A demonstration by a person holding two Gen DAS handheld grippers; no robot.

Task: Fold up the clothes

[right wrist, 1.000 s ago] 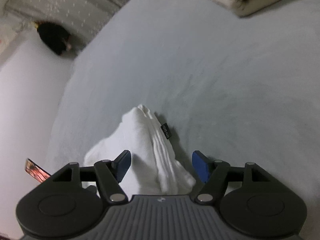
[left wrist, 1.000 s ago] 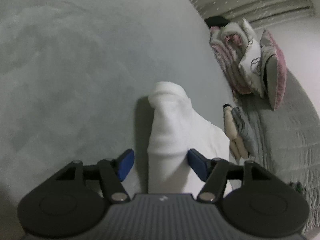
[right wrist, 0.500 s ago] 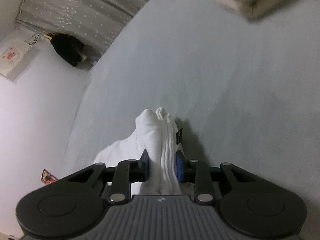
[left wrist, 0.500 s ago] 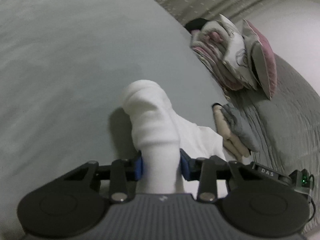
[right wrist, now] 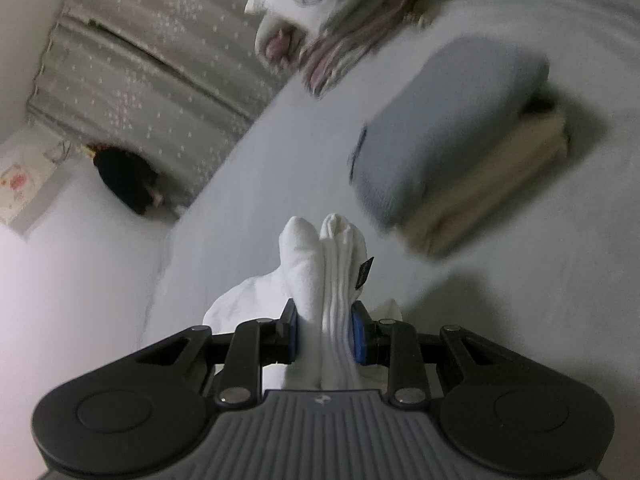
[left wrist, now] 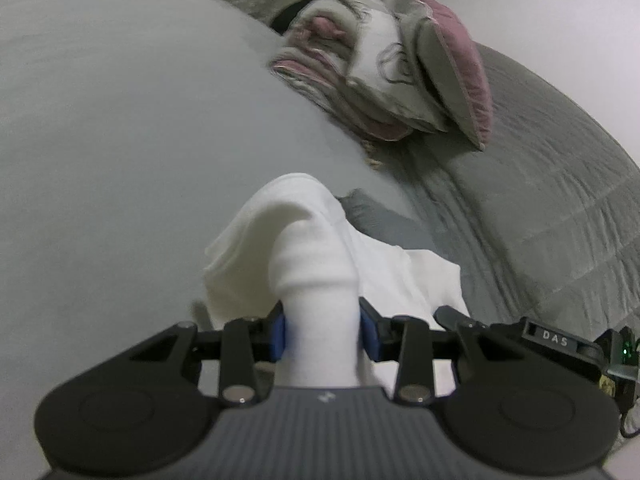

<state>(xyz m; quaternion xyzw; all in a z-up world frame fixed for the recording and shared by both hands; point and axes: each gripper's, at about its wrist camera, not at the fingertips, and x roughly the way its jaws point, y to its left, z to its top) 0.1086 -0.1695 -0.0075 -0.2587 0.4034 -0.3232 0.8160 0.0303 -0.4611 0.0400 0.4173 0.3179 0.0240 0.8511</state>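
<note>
Both grippers have just clamped down on the same white garment (left wrist: 316, 264). Left gripper (left wrist: 322, 332) squeezes a bunched roll of the cloth between its blue pads, jaws narrowed to the width of the fabric. Right gripper (right wrist: 324, 334) pinches two thick folds side by side, pads pressed into the cloth, with a small dark label (right wrist: 364, 270) sticking out on the right fold. The garment hangs from both grips above the pale grey bed (left wrist: 120, 140), its loose part sagging between them. Ahead of the right gripper lies a folded stack (right wrist: 460, 168), blue-grey on cream, blurred. Further off, a heap of pink and white bedding (left wrist: 384, 64) rests by a grey quilt (left wrist: 560, 200).
</note>
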